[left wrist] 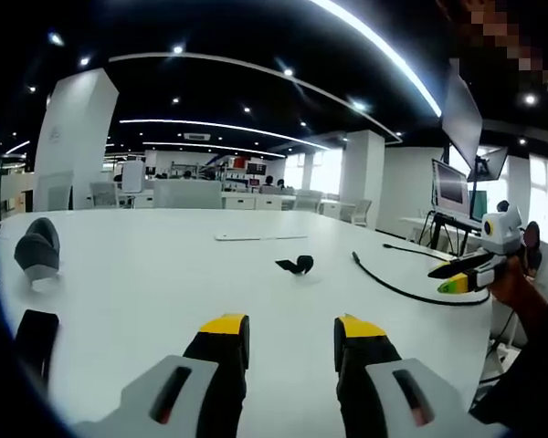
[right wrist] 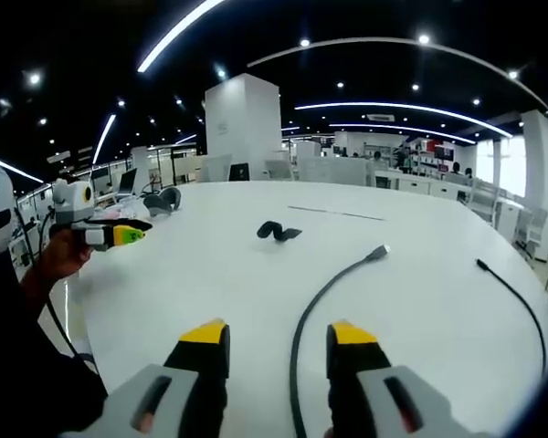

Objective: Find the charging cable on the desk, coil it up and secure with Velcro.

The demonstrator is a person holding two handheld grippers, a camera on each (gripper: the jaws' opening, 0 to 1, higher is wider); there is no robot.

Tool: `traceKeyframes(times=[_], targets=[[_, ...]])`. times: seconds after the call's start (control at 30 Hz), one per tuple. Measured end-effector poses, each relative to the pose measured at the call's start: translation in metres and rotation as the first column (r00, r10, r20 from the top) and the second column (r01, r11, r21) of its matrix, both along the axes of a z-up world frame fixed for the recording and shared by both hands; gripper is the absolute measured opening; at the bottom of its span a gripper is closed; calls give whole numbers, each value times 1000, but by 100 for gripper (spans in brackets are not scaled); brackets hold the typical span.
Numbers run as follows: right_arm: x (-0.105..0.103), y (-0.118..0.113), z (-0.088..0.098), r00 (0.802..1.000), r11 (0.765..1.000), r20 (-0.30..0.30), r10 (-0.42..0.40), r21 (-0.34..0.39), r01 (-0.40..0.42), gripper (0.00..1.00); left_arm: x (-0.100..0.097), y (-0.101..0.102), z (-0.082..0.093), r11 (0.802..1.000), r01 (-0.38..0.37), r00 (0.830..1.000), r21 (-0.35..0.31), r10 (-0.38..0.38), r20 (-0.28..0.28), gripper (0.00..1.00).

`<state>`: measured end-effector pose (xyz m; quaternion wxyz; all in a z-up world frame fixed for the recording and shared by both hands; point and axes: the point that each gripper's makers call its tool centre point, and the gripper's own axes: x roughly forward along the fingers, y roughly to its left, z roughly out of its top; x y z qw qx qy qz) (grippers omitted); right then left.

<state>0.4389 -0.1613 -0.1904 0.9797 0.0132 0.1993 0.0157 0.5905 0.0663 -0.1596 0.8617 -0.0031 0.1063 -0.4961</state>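
Both grippers hovering spread and empty. Charging cable (right wrist: 321,301) running ahead between right gripper (right wrist: 277,342) tips; Velcro strap (left wrist: 297,265) lying ahead of left gripper (left wrist: 290,330).

wide bare desk (right wrist: 210,274) around cable (right wrist: 324,292); velcro strap (right wrist: 278,232) lies beyond

Left gripper view rides low behind its own tool (left wrist: 292,338), facing across the white surface (left wrist: 146,274); the other tool (left wrist: 466,274) enters at far right. Right gripper view looks likewise past its tool (right wrist: 279,342), opposite tool (right wrist: 119,234) at left. Both share the black cable (right wrist: 320,301) and Velcro strap (left wrist: 297,265) (mid-distance ahead).
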Motion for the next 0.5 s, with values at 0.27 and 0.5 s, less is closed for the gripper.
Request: traceKeyframes(times=[0.27,0.5], targets=[[3,1,0,1000,1000,-1,2,-3,-2,43,1,0,0,1000,-1,1000,8,1,5,37],[3,3,0,1000,1000,-2,7,-1,-7,43,2,0,-2,1000,-4,1000,11,4,2,37]])
